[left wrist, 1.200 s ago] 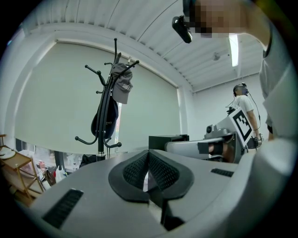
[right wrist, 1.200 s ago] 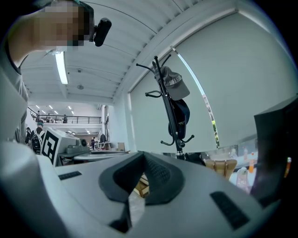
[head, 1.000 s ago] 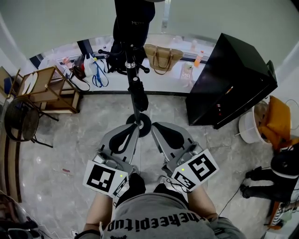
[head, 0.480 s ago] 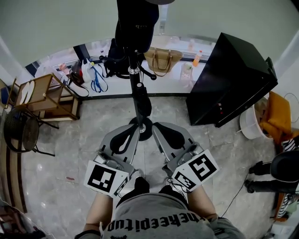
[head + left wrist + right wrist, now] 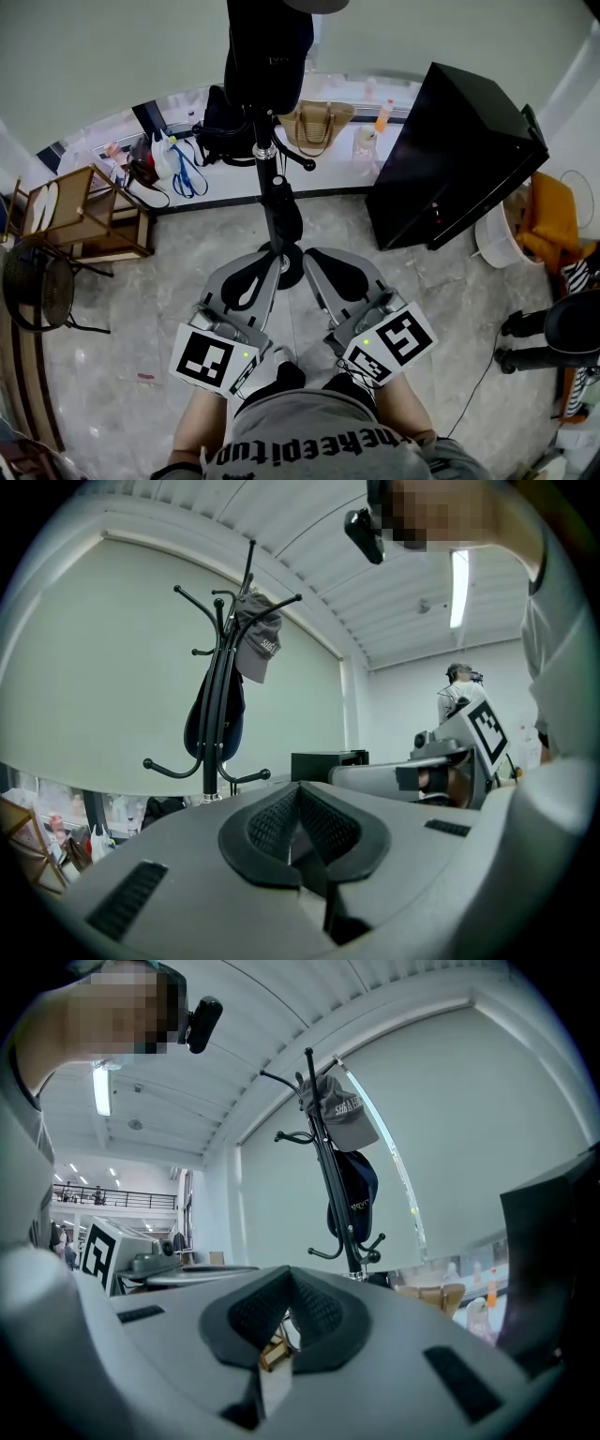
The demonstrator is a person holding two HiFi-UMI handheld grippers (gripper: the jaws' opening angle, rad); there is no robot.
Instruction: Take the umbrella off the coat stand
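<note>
A wooden shelf unit [image 5: 89, 211] stood well left. The left gripper [image 5: 265, 267], jaws together and empty, faced the black coat stand [image 5: 265, 178]; a black folded umbrella [image 5: 284, 217] hung low against its pole. The right gripper [image 5: 314, 264] was likewise closed on nothing. A tall black cabinet [image 5: 450, 159] bounded the open grey floor [image 5: 169, 272] rightward.

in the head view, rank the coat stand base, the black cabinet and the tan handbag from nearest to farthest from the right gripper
1. coat stand base: just left of the right gripper tips.
2. black cabinet: ahead and off to the right.
3. tan handbag: farthest back, behind the stand's pole.
</note>
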